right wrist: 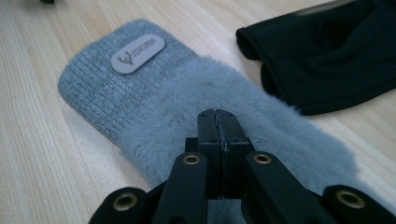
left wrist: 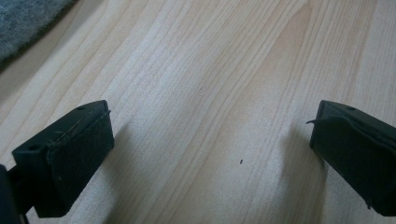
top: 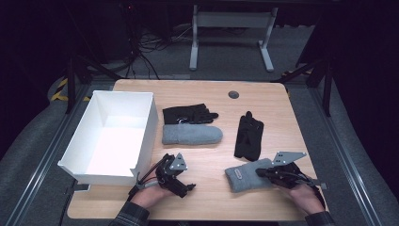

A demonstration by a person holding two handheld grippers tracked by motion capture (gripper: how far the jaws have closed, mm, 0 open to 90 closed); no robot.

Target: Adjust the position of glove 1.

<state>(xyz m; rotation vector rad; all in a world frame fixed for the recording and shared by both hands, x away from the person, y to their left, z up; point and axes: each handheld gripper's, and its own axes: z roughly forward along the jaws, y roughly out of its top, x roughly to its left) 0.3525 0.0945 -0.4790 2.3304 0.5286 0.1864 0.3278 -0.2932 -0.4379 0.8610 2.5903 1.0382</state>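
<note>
Two grey mittens and two black gloves lie on the wooden table [top: 263, 99]. The near grey mitten [top: 242, 178] [right wrist: 135, 88], with a small logo patch on its cuff, lies flat at the front right. My right gripper [top: 259, 172] [right wrist: 218, 116] rests on its furry end, jaws pressed together with no fabric visible between them. The second grey mitten [top: 190, 134] lies mid-table below a black glove [top: 188, 114]. Another black glove [top: 248, 136] [right wrist: 327, 60] lies right of centre. My left gripper [top: 187, 182] [left wrist: 210, 144] is open over bare wood.
A large empty white box [top: 84, 129] stands at the table's left, just beside the left hand. A round cable hole [top: 233, 94] sits near the far edge. A strip of grey fuzzy fabric [left wrist: 23, 18] shows in the left gripper view's top corner.
</note>
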